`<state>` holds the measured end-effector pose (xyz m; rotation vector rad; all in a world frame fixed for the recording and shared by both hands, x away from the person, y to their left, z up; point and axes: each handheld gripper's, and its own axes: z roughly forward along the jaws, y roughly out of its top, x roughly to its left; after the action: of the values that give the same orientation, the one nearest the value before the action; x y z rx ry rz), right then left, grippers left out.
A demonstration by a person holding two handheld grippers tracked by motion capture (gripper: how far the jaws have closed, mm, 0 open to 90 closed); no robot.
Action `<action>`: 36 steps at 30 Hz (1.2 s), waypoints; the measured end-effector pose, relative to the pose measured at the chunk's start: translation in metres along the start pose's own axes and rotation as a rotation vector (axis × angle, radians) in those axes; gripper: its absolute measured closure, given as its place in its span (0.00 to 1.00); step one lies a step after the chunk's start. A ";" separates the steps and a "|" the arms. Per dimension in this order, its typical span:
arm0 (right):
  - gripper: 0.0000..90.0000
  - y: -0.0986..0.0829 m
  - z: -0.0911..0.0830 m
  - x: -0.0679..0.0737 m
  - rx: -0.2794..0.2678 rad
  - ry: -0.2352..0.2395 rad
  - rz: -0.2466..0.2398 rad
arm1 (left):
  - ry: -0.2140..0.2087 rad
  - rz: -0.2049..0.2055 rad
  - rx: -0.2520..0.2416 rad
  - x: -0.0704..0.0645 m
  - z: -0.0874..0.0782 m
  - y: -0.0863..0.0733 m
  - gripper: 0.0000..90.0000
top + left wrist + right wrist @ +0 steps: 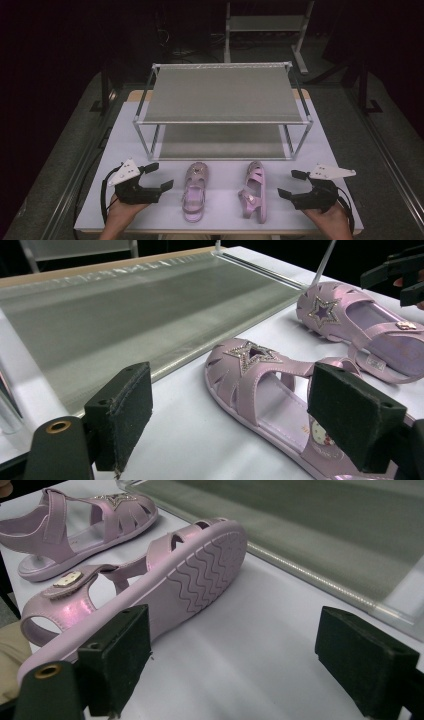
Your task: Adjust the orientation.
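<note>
Both hands come in at the near edge of the white table (125, 135), each one around a black gripper. On the left, the left gripper (161, 176) has its jaws wide apart and nothing between them; its two dark pads (126, 410) stand on either side of bare table in the left gripper view. On the right, the right gripper (290, 184) is also spread wide and holds nothing. Between the two grippers lie two pink sandals, well apart from each other. One, the left sandal (193, 190), stands flat on its sole with a glittering star on the toe (250, 352), and its heel end is partly hidden behind a pad in the left gripper view. Its partner, the right sandal (253, 191), lies tipped on its side, so that the wavy sole (207, 572) faces the right gripper. Each gripper is near its sandal but does not touch it. Beyond the sandals, on the far part of the table, stands a metal rack (222, 122) with two grey shelves, and both shelves carry nothing. Behind the table, the room is dark; another pale frame (265, 22) is there, hard to make out.
</note>
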<state>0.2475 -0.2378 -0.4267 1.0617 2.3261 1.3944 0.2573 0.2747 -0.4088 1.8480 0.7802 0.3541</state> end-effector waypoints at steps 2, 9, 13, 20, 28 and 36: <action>0.16 0.000 0.001 0.000 0.010 0.003 -0.001 | -0.001 -0.001 0.003 0.001 0.001 0.001 0.20; 0.16 -0.002 0.001 -0.001 0.017 -0.008 0.027 | -0.006 -0.011 0.003 -0.001 0.001 0.000 0.20; 0.16 -0.001 -0.002 0.001 0.004 -0.016 0.018 | -0.010 -0.020 -0.010 -0.003 -0.002 -0.001 0.20; 0.16 -0.001 -0.002 0.001 0.011 -0.013 0.014 | -0.025 -0.010 0.001 -0.008 0.001 0.000 0.23; 0.16 0.000 -0.001 0.002 0.010 -0.013 0.007 | -0.057 -0.005 0.021 -0.014 0.006 -0.001 0.26; 0.16 0.001 -0.002 0.002 0.007 -0.024 0.007 | -0.107 -0.003 0.050 -0.025 0.014 -0.001 0.35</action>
<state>0.2450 -0.2377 -0.4245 1.0833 2.3146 1.3698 0.2467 0.2487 -0.4122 1.8962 0.7240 0.2341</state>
